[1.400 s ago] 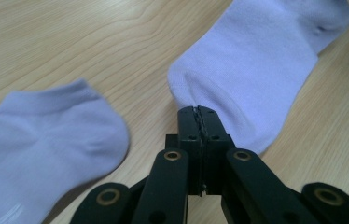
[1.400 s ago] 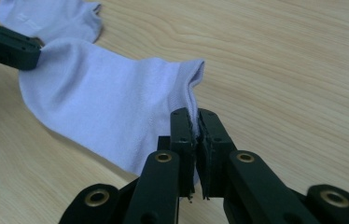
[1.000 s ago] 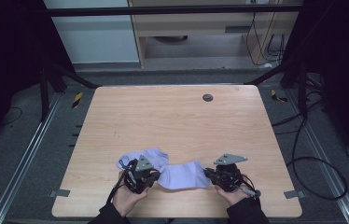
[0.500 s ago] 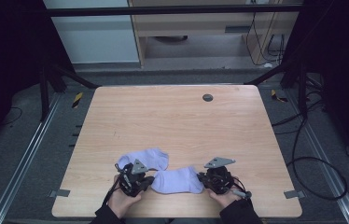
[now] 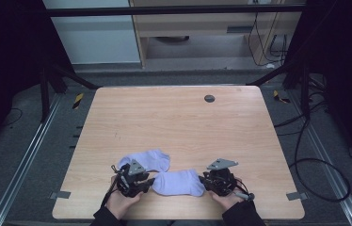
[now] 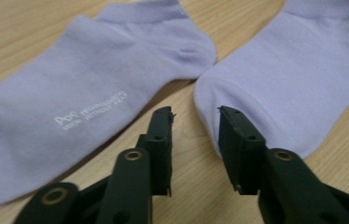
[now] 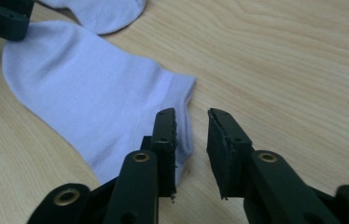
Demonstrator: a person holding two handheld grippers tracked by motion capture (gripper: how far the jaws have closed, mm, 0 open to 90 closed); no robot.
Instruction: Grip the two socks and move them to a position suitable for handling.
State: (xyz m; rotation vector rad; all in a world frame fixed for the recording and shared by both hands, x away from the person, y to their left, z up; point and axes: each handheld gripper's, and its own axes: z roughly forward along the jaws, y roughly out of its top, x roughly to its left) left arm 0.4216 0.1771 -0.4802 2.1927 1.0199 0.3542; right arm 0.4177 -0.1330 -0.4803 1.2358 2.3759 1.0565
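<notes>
Since a moment ago both grippers have slid a little toward the lower edge of the high view, and the sock between them has flattened out onto the wooden table. That near lavender sock lies across the lower middle of the high view, with the left gripper at its left end and the right gripper at its right end. The second lavender sock sits just above and to the left of it, behind the left gripper, the two socks close together. In the left gripper view the jaws stand apart with bare wood between them, the right jaw resting at the rounded end of the near sock, while the other sock, with white lettering printed on it, fills the upper left. In the right gripper view the jaws are also apart, empty, the left jaw over the sock's cuff edge and the right jaw over bare table
</notes>
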